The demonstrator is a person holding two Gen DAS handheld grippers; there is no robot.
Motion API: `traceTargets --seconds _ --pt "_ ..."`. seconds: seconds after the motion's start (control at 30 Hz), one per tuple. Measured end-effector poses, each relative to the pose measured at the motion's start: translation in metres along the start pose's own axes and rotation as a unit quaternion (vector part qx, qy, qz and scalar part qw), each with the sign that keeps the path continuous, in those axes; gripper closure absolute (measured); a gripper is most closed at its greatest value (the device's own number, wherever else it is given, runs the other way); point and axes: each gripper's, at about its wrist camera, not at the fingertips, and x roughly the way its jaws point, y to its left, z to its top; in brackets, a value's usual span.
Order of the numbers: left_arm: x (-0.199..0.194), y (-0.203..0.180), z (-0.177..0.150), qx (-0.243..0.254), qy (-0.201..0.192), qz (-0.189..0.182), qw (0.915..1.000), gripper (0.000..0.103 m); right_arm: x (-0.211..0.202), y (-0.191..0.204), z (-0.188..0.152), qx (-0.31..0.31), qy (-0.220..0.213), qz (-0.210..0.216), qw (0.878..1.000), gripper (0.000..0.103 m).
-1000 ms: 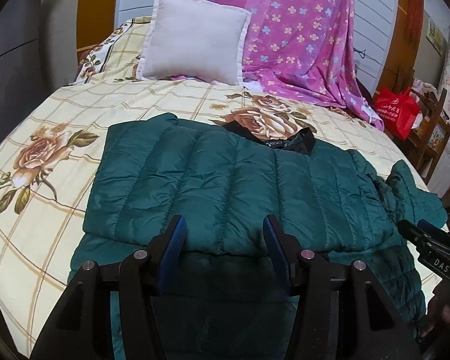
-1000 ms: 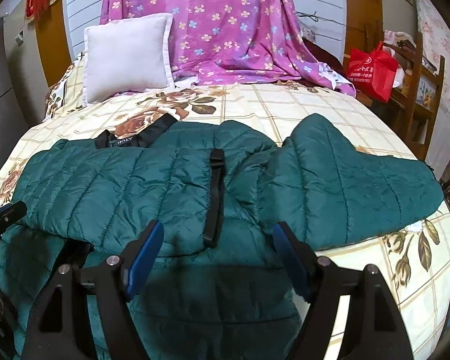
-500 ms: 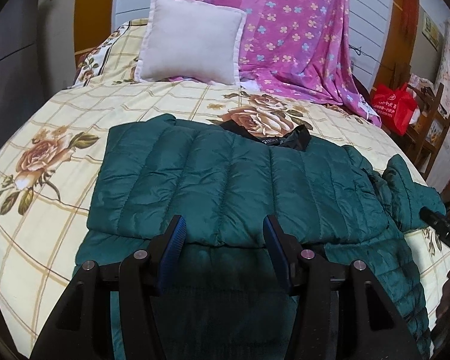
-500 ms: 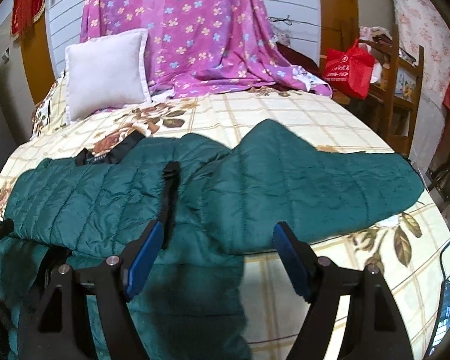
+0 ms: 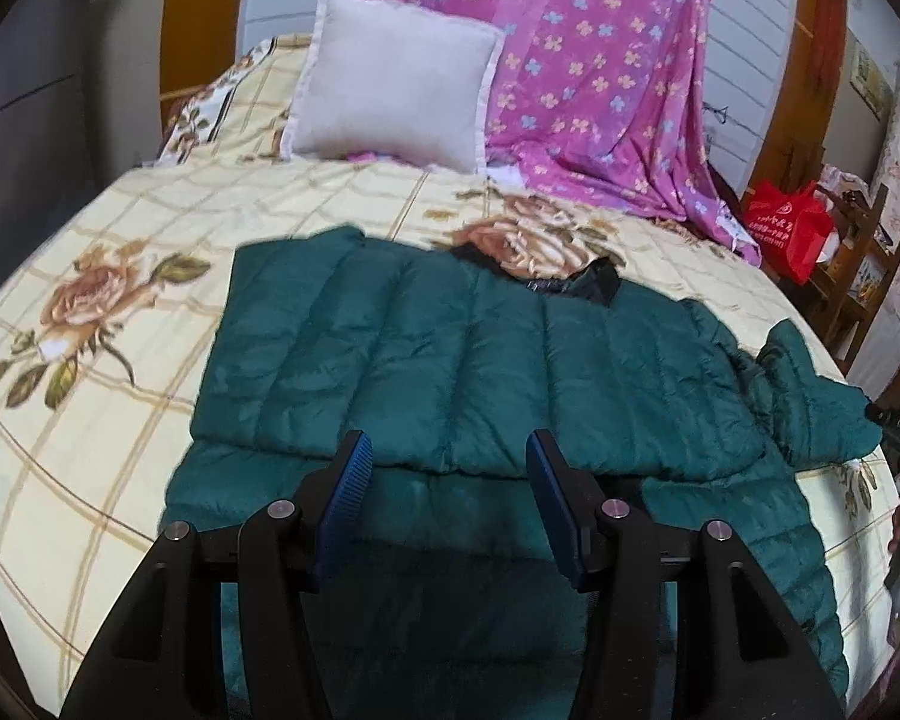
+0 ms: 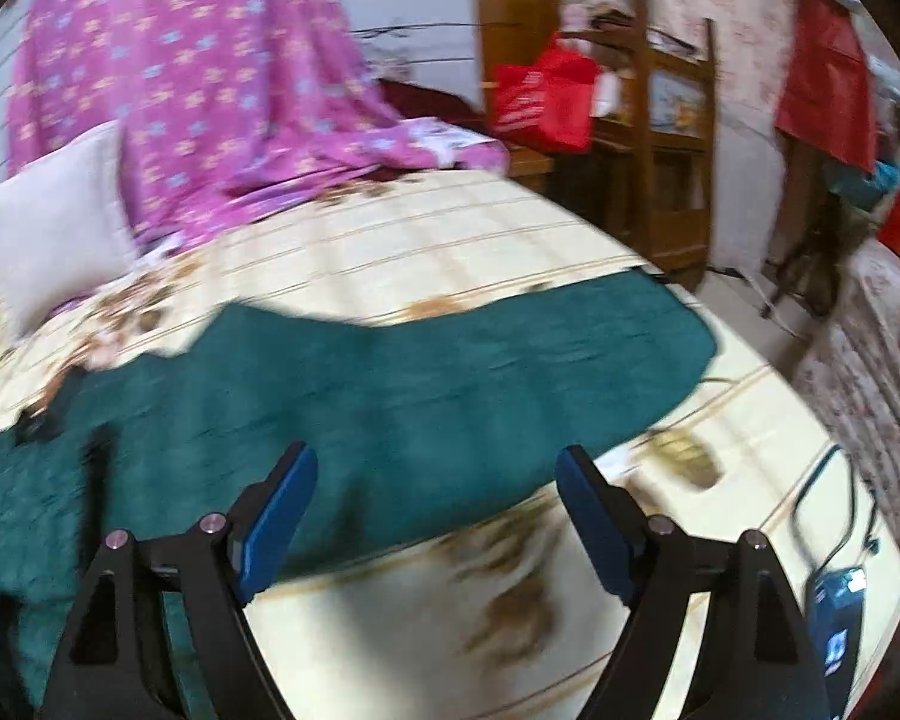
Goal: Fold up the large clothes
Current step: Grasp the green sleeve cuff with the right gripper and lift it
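A dark green quilted jacket (image 5: pixel 450 372) lies flat on the bed, its left side folded in over the body and its black collar (image 5: pixel 594 285) toward the pillow. My left gripper (image 5: pixel 447 468) is open and empty, hovering over the jacket's near part. In the blurred right wrist view, the jacket's right sleeve (image 6: pixel 480 360) stretches out to the right across the bedspread. My right gripper (image 6: pixel 435 486) is open and empty above the sleeve's near edge.
The bed has a cream floral bedspread (image 5: pixel 102 324). A white pillow (image 5: pixel 390 102) and a draped purple flowered cloth (image 5: pixel 600 72) are at the head. A red bag (image 6: pixel 540 96) and wooden shelves (image 6: pixel 672 120) stand right of the bed. A phone with cable (image 6: pixel 834 618) lies near the bed's right edge.
My right gripper has swung right, from over the jacket's body to over the outstretched sleeve. My left gripper has drawn back slightly. Both stay open.
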Motion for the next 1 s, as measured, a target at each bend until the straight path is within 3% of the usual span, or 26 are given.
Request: traceTargets --seconds 0.23,0.37,0.53,0.6,0.63,0.7,0.73,0.77,0.87,1.0 --pt "0.009 0.002 -0.002 0.005 0.003 0.007 1.0 0.068 0.056 -0.072 0.028 0.07 0.004 -0.077 0.995 0.018" --pt "0.015 0.005 -0.003 0.004 0.009 0.01 0.9999 0.068 0.082 -0.103 0.033 0.113 0.003 -0.099 0.989 0.018" --pt "0.025 0.005 -0.007 0.008 0.023 0.012 0.9996 0.068 0.111 -0.121 0.038 0.146 0.009 -0.085 0.986 0.018" --pt "0.027 0.004 -0.007 0.011 0.026 0.013 0.9995 0.068 0.122 -0.126 0.038 0.162 0.029 -0.073 0.984 0.019" --pt "0.027 0.004 -0.008 0.012 0.027 0.013 0.9995 0.068 0.121 -0.128 0.037 0.165 0.027 -0.073 0.983 0.022" --pt "0.028 0.004 -0.008 0.012 0.028 0.012 0.9995 0.068 0.119 -0.127 0.037 0.162 0.018 -0.072 0.984 0.052" --pt "0.028 0.004 -0.007 0.011 0.028 0.012 0.9995 0.068 0.118 -0.126 0.037 0.152 0.019 -0.066 0.986 0.071" --pt "0.026 0.005 -0.007 0.01 0.027 0.012 0.9995 0.068 0.114 -0.123 0.037 0.143 0.017 -0.064 0.988 0.079" --pt "0.02 0.005 -0.004 0.006 0.02 0.008 0.9998 0.068 0.092 -0.122 0.039 0.127 -0.005 -0.053 0.99 0.089" --pt "0.005 0.007 0.002 -0.003 0.003 0.003 1.0 0.068 0.035 -0.114 0.055 0.11 -0.056 -0.016 0.992 0.091"
